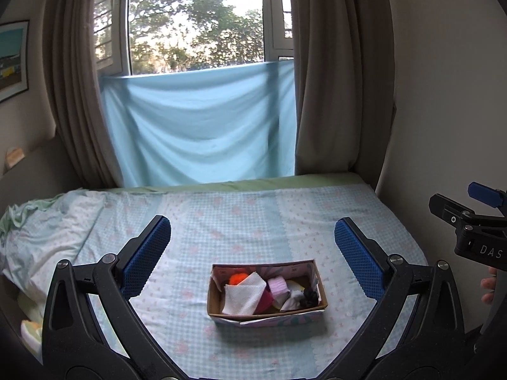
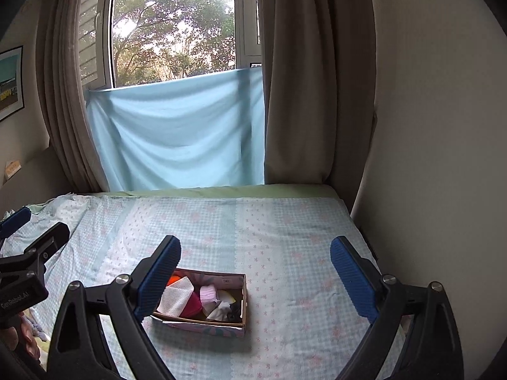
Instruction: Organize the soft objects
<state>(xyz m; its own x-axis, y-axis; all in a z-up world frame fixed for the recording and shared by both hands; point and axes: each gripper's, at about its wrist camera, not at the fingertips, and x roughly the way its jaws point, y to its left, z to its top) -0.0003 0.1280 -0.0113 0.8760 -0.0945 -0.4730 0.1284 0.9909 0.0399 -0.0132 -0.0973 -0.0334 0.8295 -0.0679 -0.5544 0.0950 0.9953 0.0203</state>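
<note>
The right gripper [image 2: 255, 262] hovers, jaws wide apart, above a cardboard box [image 2: 202, 324] of soft items on the bed [image 2: 285, 221].

Open cardboard box [image 1: 266, 312] on bed [image 1: 240, 221], near front edge, roughly mid-width, long side across. Patterned outside, plain brown inside, front flap folded out. Inside, left to right: orange fluffy ball [image 1: 236, 278] in back left corner; white folded cloth [image 1: 242, 296] leaning over it; dark pink cloth [image 1: 264, 300]; pale pink roll [image 1: 278, 286] in middle; white-grey sock [image 1: 293, 299]; small black item [image 1: 310, 296] at right end.
</note>
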